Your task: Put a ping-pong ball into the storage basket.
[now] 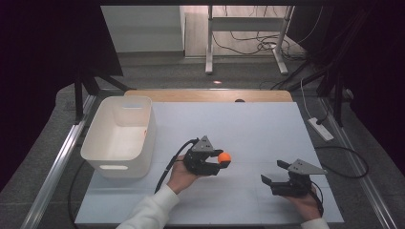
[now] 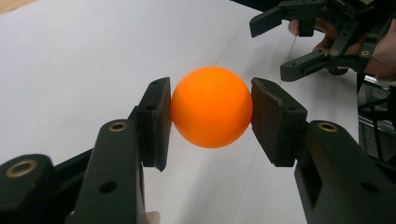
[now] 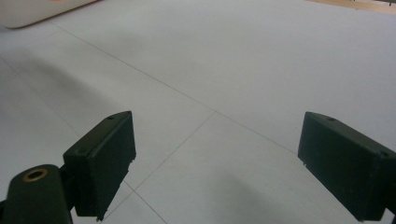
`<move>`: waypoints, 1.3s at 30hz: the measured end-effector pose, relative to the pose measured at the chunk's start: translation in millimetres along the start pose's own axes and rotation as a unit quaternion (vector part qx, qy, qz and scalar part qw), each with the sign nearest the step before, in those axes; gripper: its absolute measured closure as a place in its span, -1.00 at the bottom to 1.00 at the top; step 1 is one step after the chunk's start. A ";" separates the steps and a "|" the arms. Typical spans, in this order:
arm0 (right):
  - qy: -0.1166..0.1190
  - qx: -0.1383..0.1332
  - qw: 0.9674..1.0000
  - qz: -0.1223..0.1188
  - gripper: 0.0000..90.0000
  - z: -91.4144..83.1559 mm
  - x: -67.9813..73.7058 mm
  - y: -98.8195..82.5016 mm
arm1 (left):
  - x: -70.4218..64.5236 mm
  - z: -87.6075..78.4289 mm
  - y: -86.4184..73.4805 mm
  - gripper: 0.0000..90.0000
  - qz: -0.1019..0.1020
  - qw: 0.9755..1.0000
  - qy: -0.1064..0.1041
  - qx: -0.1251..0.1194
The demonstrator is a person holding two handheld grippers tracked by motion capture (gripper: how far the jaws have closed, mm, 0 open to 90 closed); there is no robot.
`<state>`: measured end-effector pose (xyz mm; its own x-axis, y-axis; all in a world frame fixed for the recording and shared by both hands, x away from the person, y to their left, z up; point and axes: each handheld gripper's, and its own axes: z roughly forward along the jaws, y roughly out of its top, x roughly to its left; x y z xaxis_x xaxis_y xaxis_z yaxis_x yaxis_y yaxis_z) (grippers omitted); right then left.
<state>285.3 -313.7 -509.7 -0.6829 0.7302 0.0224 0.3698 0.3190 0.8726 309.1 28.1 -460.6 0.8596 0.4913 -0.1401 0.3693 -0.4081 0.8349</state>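
High view: left gripper [image 1: 220,161] at centre frame, held in a hand [image 1: 180,175] coming up from the lower middle on a white sleeve [image 1: 149,212], jaws pointing toward the right edge and clamped on an orange ball [image 1: 224,158] raised just above the pale table [image 1: 248,129]. Right gripper [image 1: 274,172] in the lower right, gripped from below, jaws spread wide and aimed toward the left, nothing between them. White bin [image 1: 120,135] at left centre, well apart from the ball. No readable writing anywhere.

Left gripper view: ball [image 2: 211,107] at mid-frame, pressed on both sides by the pads [image 2: 157,117]. Right gripper [image 2: 299,44] in the upper right, open, fingers of the holding hand behind it.

Right gripper view: two black jaws standing far apart at lower left and lower right, bare table [image 3: 224,70] between; bin's edge [image 3: 32,11] at the upper left corner
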 end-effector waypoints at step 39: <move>-0.002 0.002 1.000 0.001 -0.76 -0.2 -0.6 0.0 | 14.7 -48.2 9.3 0.13 -0.011 0.998 0.051 -0.044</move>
<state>285.6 -314.3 -509.6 -0.6804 0.7325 0.0221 0.3727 0.3199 0.8711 308.1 68.6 -429.2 0.8098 0.5769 -0.1069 0.3511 -0.3305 0.8761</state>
